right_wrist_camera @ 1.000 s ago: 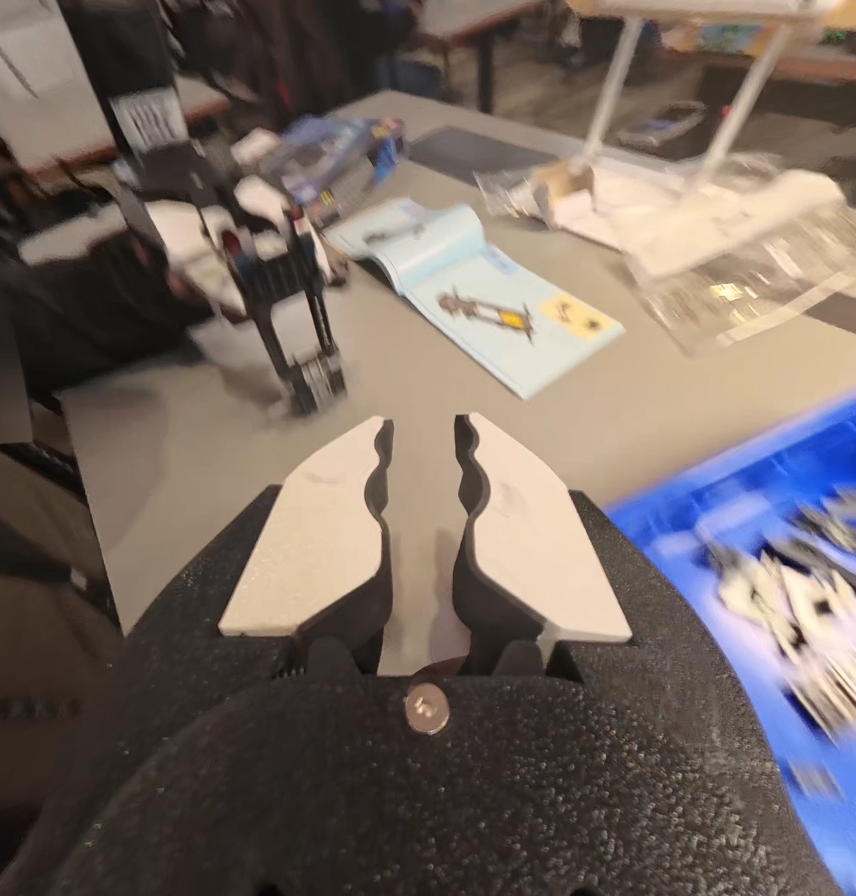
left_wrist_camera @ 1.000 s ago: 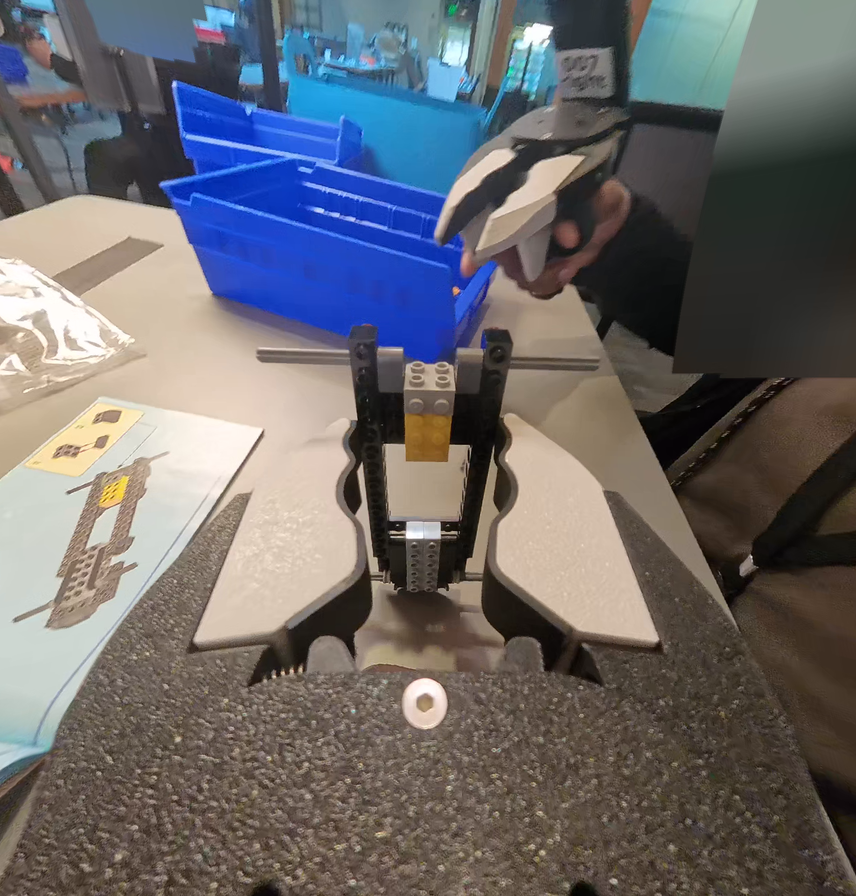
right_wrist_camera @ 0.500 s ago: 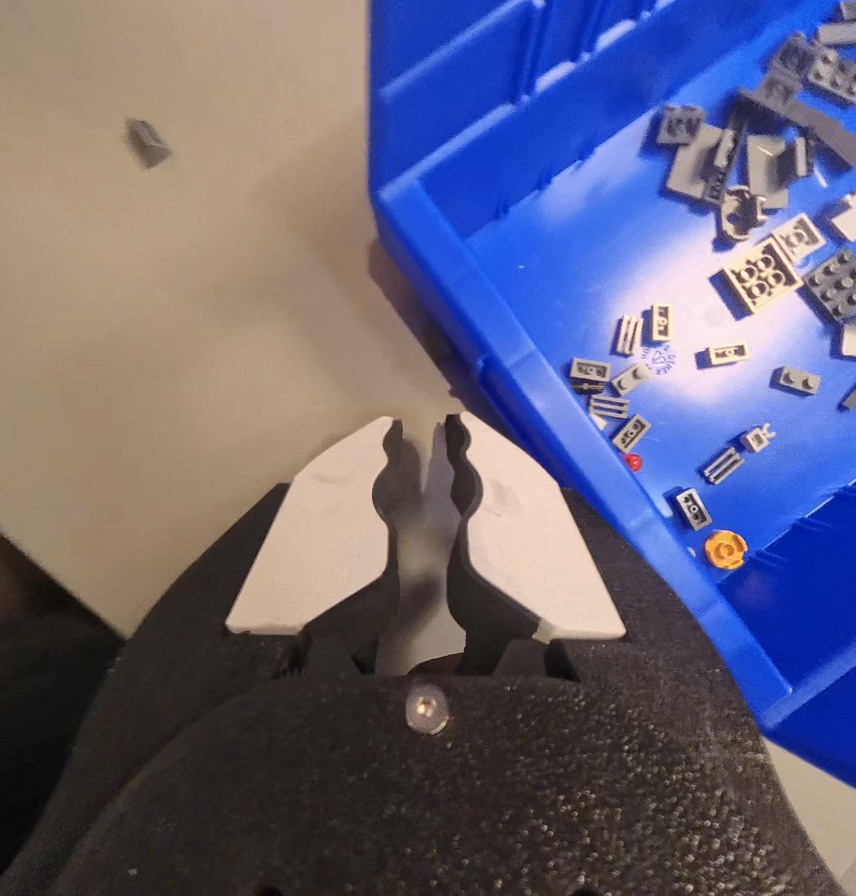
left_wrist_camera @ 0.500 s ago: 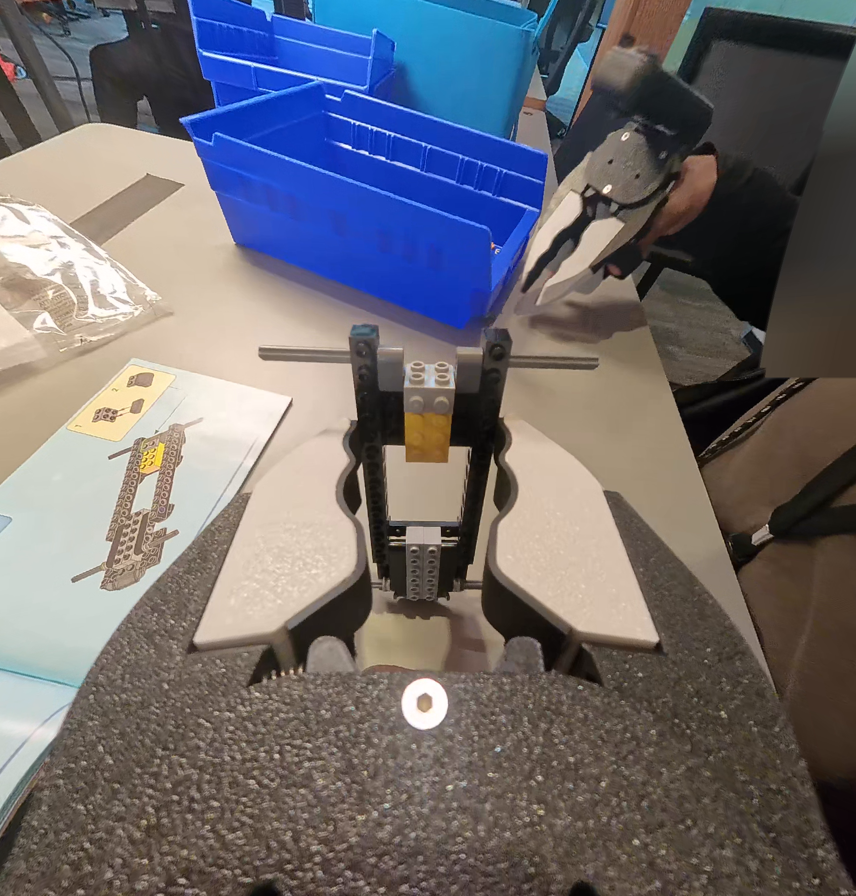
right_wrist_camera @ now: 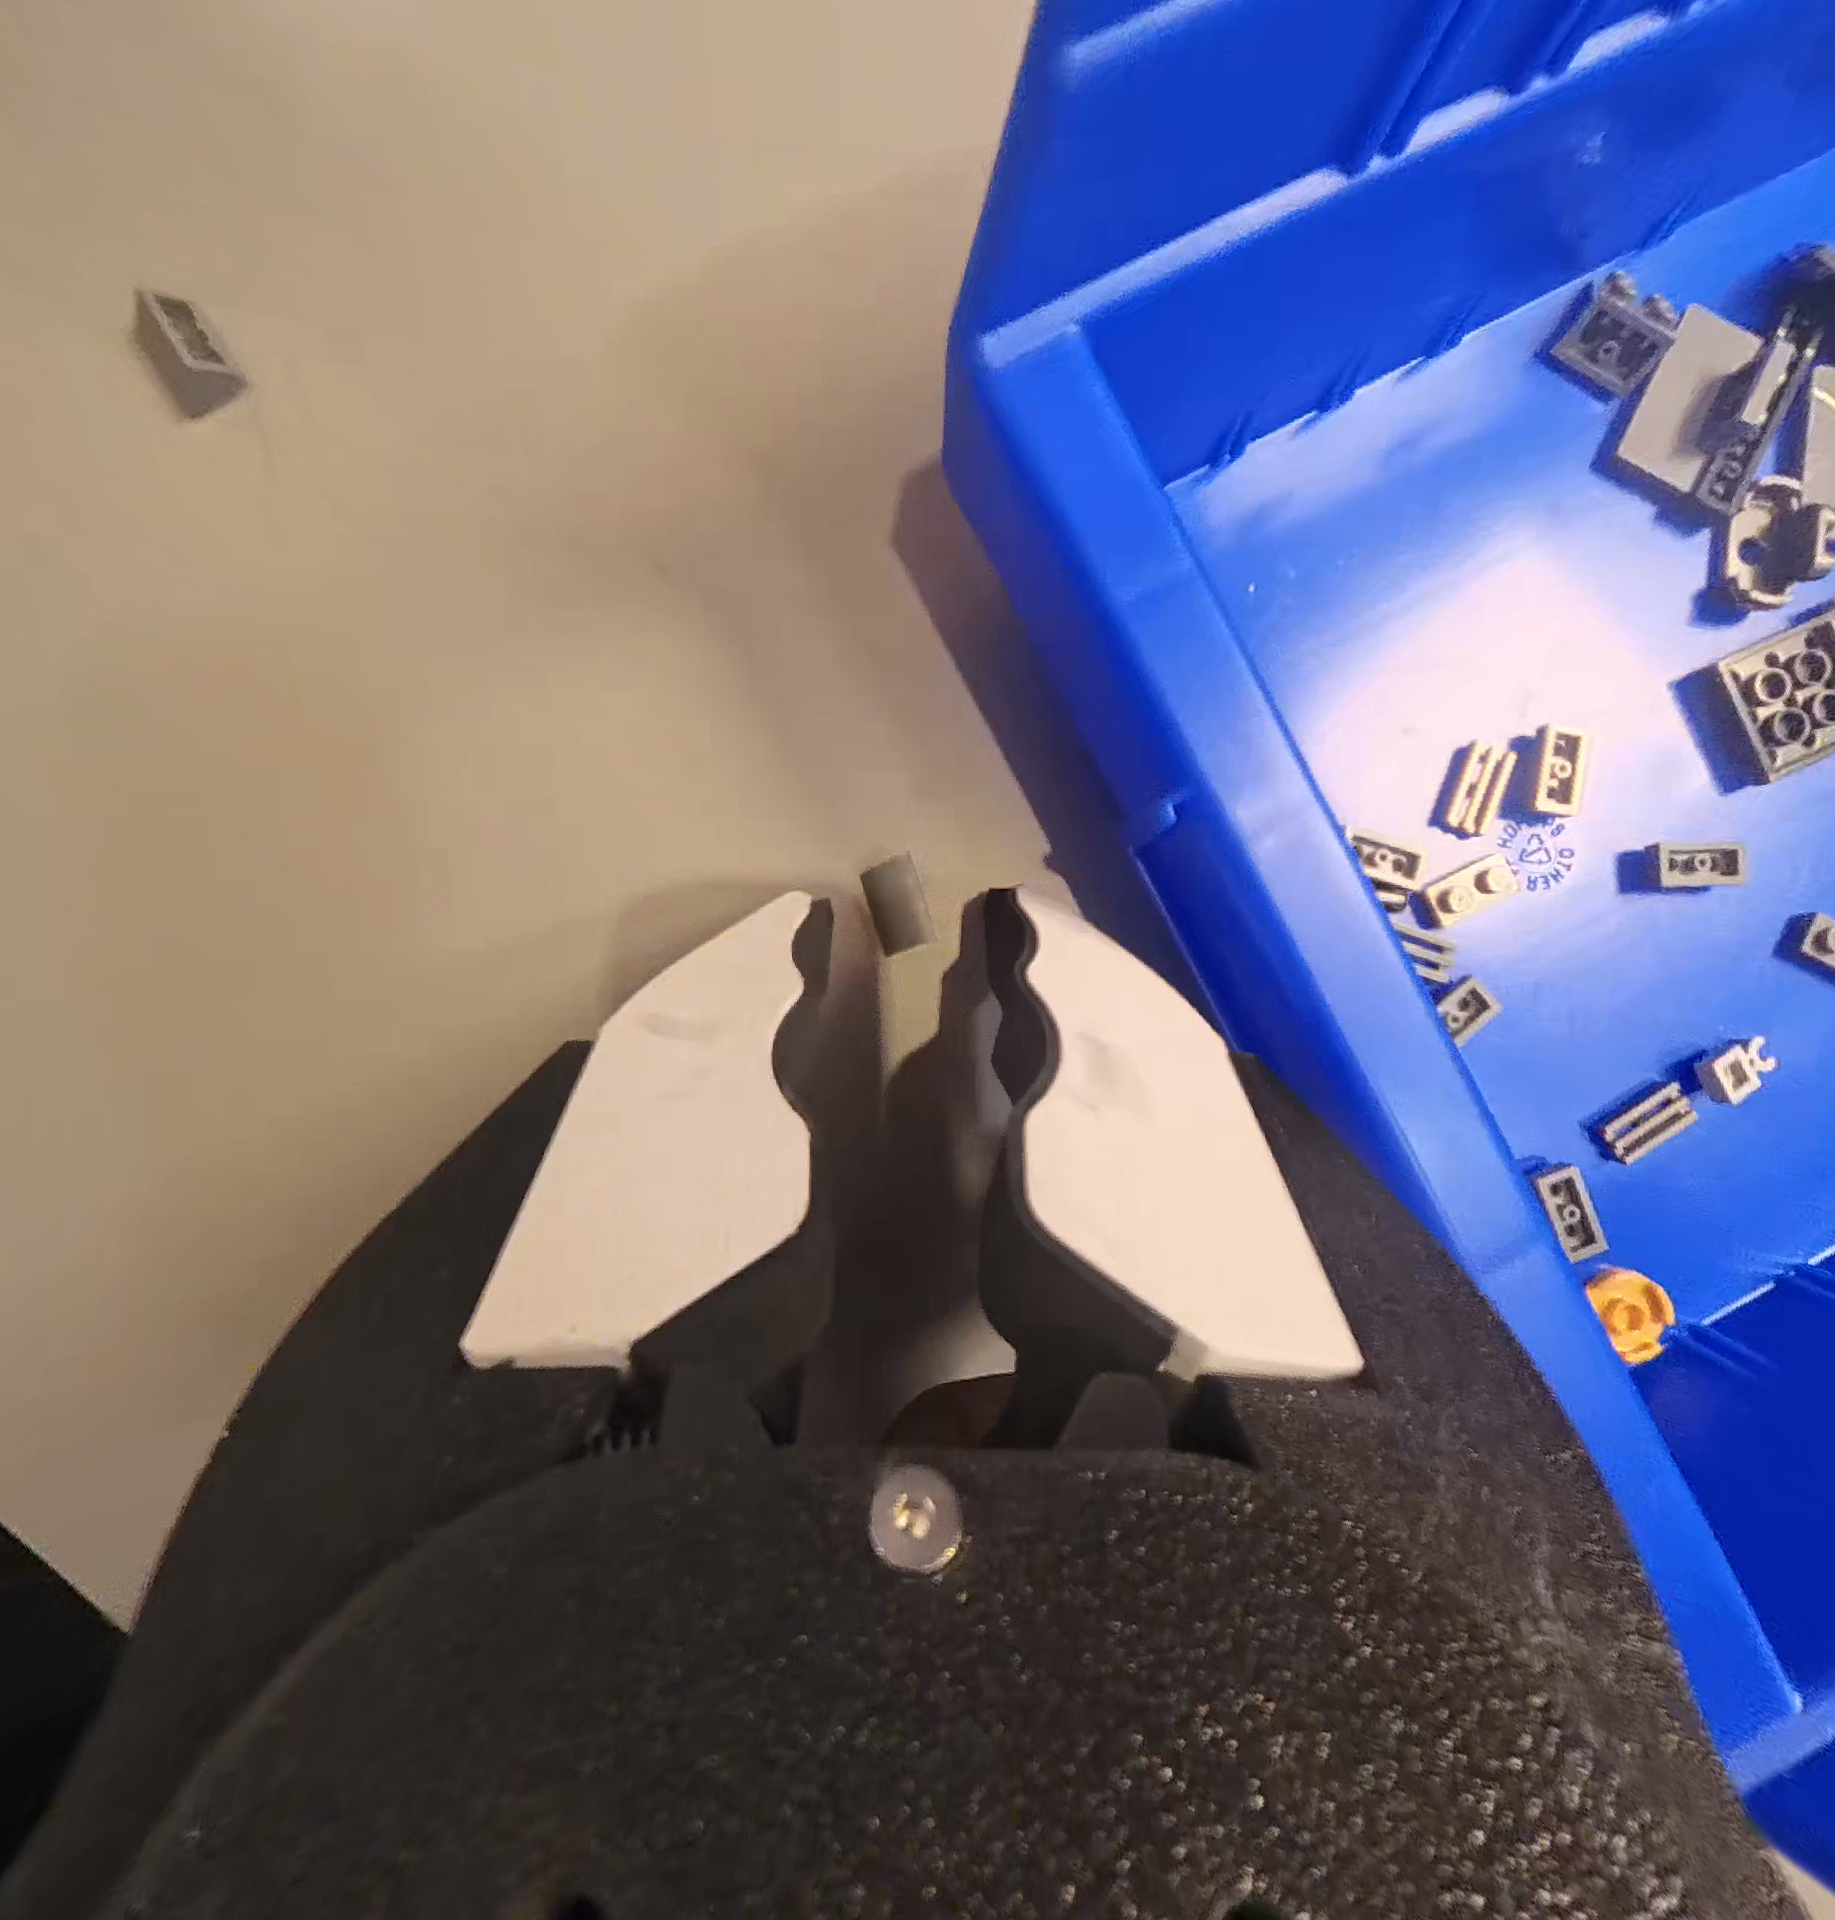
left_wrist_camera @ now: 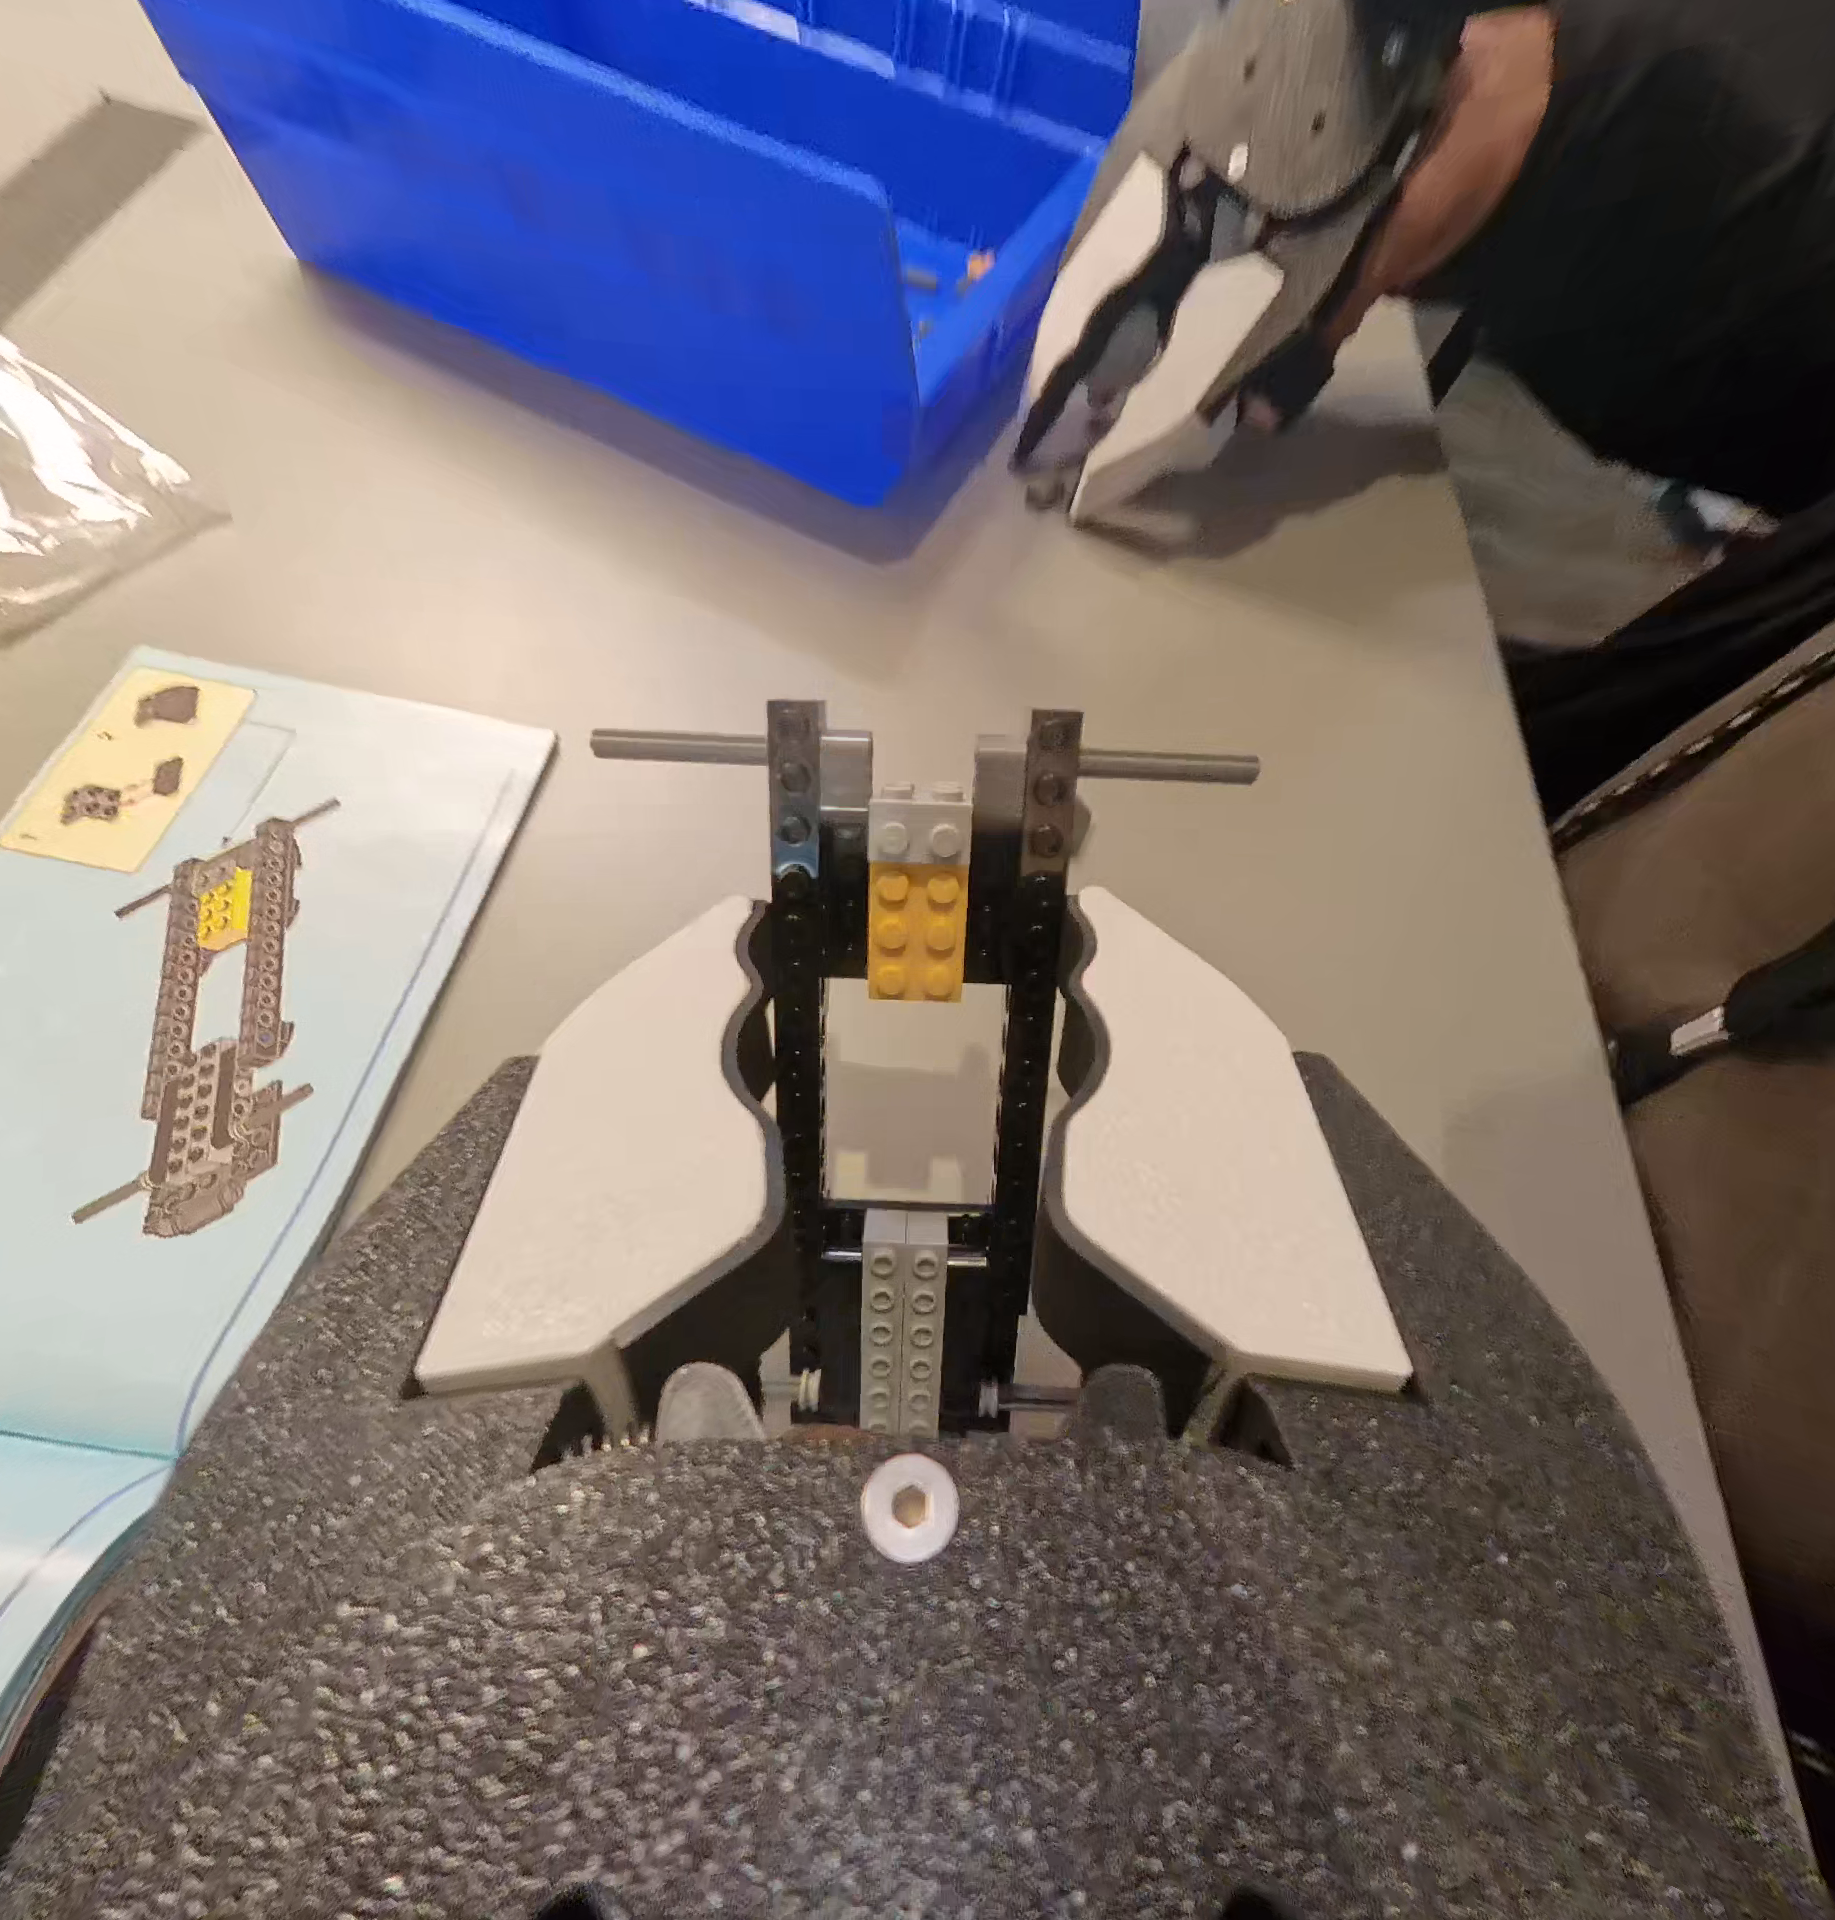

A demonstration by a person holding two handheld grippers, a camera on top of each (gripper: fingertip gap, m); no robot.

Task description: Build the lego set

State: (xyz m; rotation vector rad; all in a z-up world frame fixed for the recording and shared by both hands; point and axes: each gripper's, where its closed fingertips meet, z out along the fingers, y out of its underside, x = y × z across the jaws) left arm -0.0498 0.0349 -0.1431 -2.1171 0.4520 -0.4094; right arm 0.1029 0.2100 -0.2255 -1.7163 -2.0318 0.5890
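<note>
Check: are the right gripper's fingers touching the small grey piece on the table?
Apart. Right wrist view: the small grey piece lies between the open fingers, table showing either side.

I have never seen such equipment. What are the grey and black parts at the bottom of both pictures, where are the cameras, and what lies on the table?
Each picture comes from a camera mounted on a hand-held gripper, a two-finger tool that a person carries, one in each hand. The camera looks forward along the fingers.

The left hand-held gripper clamps a black brick frame bearing a yellow brick and grey axles. Beside it on the table lie an instruction booklet, a clear plastic bag and a blue bin.

The right hand-held gripper points down at the table beside that bin, which holds small grey pieces. A small grey piece lies between its fingertips; they stand apart and do not press it. Another grey brick lies farther off.
</note>
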